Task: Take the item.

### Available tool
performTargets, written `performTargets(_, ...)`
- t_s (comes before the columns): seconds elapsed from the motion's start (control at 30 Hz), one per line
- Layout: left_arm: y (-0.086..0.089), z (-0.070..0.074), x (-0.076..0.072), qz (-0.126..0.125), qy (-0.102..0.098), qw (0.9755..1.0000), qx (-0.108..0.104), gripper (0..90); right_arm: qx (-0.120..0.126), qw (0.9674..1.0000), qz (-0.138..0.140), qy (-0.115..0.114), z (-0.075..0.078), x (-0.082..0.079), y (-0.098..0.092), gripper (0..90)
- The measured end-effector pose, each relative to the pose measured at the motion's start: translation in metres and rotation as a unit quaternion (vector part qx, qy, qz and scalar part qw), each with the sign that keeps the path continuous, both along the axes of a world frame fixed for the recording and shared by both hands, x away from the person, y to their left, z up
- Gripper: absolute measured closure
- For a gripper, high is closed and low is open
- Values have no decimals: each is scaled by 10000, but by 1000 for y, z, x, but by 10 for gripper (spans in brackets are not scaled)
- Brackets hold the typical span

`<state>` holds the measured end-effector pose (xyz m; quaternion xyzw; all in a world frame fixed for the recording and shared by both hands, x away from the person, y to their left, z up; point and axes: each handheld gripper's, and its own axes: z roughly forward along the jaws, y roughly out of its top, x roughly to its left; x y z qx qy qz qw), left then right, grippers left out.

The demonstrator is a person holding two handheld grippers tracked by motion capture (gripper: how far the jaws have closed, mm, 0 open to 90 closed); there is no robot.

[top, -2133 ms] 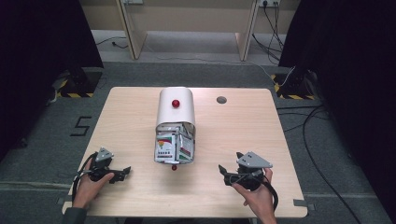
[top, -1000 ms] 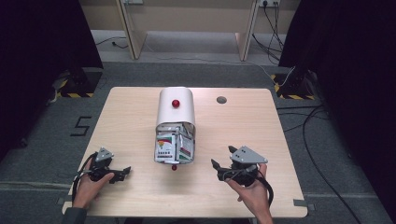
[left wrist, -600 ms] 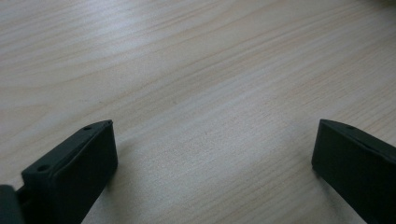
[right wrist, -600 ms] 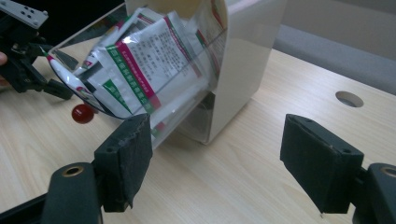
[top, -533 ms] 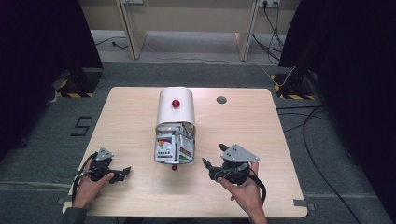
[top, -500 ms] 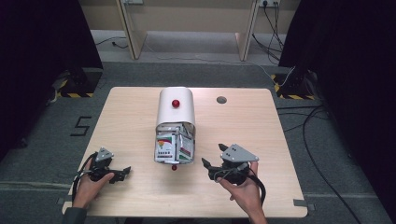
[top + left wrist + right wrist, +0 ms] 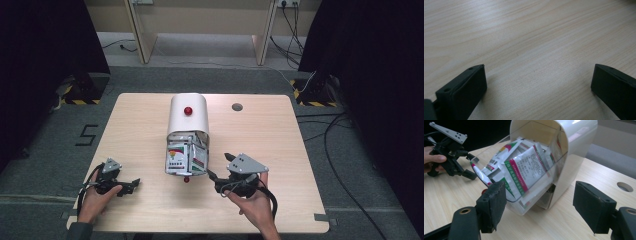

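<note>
Right gripper (image 7: 216,169) low over the light wooden table (image 7: 300,150), jaws apart, empty, aimed at white dome-topped box (image 7: 187,135) with clear flap, full of packets, just ahead, mid-table. Left gripper (image 7: 131,184) apart, resting.

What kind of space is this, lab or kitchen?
Likely a lab recording bay: a bare wooden table between black curtains, hazard tape and loose cables on grey carpet, and a white dispenser box of packets.

Light wooden table (image 7: 150,120), grey carpet floor (image 7: 210,80), black curtains (image 7: 45,60)
</note>
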<state>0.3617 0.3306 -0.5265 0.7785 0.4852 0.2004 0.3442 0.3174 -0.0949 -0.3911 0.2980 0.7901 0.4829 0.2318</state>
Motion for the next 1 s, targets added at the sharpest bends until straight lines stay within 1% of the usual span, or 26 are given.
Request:
performTargets(0.4,0,0,0,-1,1,10000,4,0,-11,9998,211,-14,2,0,16,288)
performTargets(0.63,0,0,0,0,1,10000,4,0,19,9996,272,-29,4,1,22,296)
performTargets(1.0,0,0,0,0,0,10000,0,0,-31,9993,366,-53,2,4,30,322)
